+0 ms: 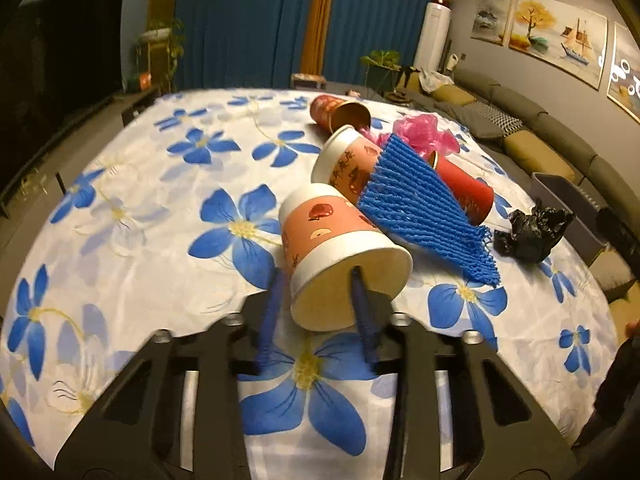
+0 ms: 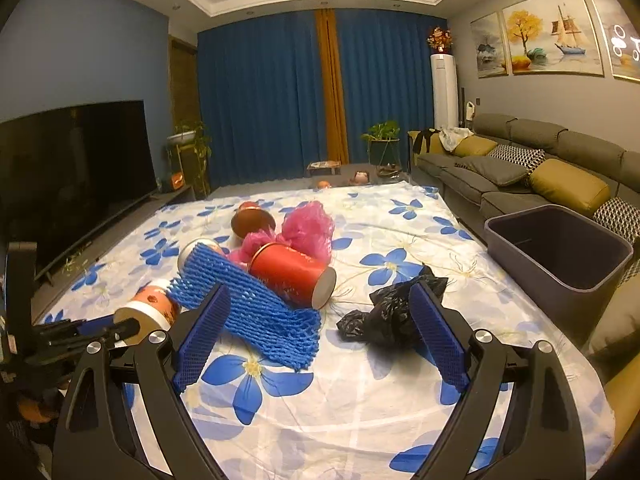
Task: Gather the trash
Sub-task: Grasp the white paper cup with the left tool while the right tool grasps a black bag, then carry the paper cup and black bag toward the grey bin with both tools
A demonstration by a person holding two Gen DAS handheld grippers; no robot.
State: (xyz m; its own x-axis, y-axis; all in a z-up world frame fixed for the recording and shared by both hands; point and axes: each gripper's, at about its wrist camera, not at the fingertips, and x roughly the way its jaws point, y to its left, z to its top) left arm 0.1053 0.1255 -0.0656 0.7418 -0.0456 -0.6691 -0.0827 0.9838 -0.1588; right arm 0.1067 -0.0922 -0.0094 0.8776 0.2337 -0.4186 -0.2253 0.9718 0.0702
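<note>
Here, from the left wrist, the left hand-held gripper [image 1: 316, 292] is clamped on the rim of a tipped orange-and-white paper cup [image 1: 336, 256] — one finger inside the mouth, one outside. It lies on the flower-print surface [image 1: 160, 220], just before the blue foam net sleeve [image 1: 420, 204]. Lifting comes next, probably.

From the right wrist, the right hand-held gripper [image 2: 320, 332] stands wide apart, empty, near a crumpled black plastic bag [image 2: 390, 312] right of the sleeve — the grey bin [image 2: 560, 276] waits farther right.
</note>
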